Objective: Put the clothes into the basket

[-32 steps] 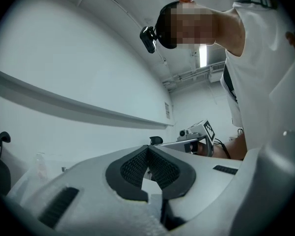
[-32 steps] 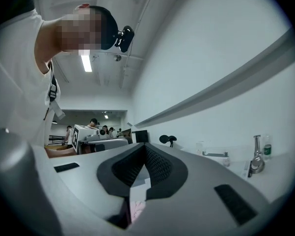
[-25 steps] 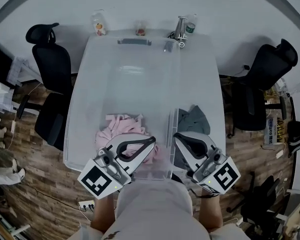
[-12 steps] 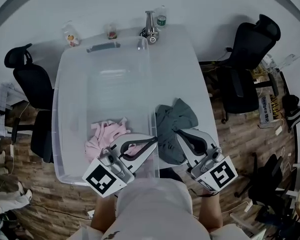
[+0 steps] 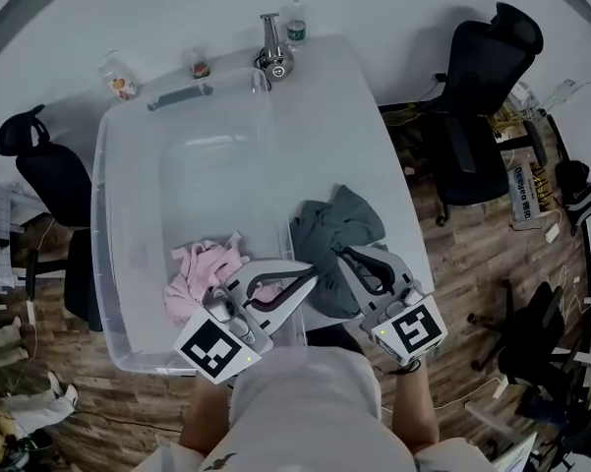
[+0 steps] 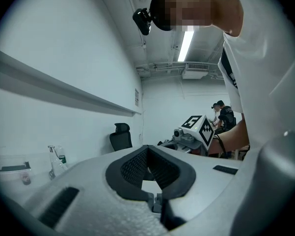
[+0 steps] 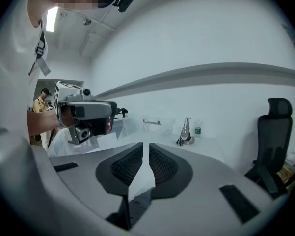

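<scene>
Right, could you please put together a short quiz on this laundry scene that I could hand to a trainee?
1. True or false: the pink garment lies inside the clear basket.
2. Where does the dark garment lie?
A) inside the basket
B) on the table, beside the basket
C) on top of the pink garment
3. Fill in: the right claw is ____ (open or shut).
Key: 1 true; 2 B; 3 shut.
</scene>
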